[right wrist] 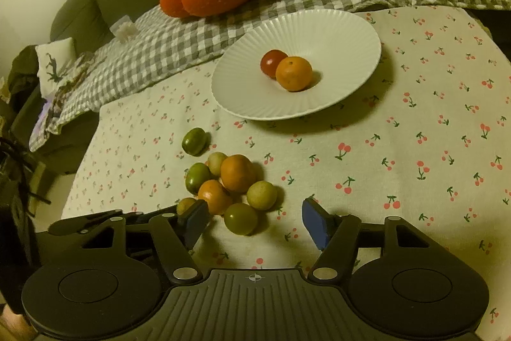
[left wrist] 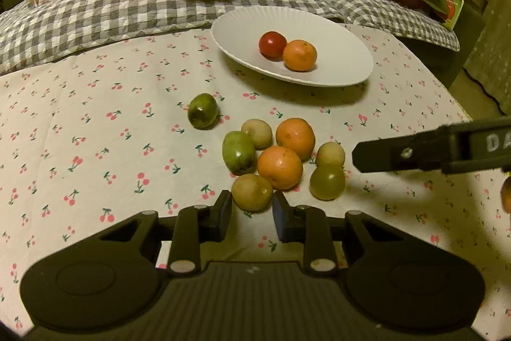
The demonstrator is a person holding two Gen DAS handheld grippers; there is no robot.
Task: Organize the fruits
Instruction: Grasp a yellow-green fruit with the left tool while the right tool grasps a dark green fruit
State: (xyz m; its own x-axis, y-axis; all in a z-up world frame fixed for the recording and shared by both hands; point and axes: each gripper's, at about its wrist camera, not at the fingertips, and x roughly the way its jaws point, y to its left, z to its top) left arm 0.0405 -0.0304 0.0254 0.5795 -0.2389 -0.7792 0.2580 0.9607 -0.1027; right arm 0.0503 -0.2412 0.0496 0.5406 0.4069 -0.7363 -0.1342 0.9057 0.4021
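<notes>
In the right wrist view the left finger pad [right wrist: 194, 221] covers most of a small yellow-green fruit [right wrist: 185, 204] in the pile near the cloth's left edge. In the left wrist view an orange-brown object [left wrist: 506, 195] is cut off at the right edge; what it is cannot be told. The red fruit [right wrist: 271, 62] on the plate [right wrist: 335, 31] sits partly behind the orange [right wrist: 293, 73].

Cherry-print cloth [left wrist: 95, 123] bears a white plate [left wrist: 242, 31] (ribbed rim); a fruit cluster [left wrist: 280, 166] lies nearby.
</notes>
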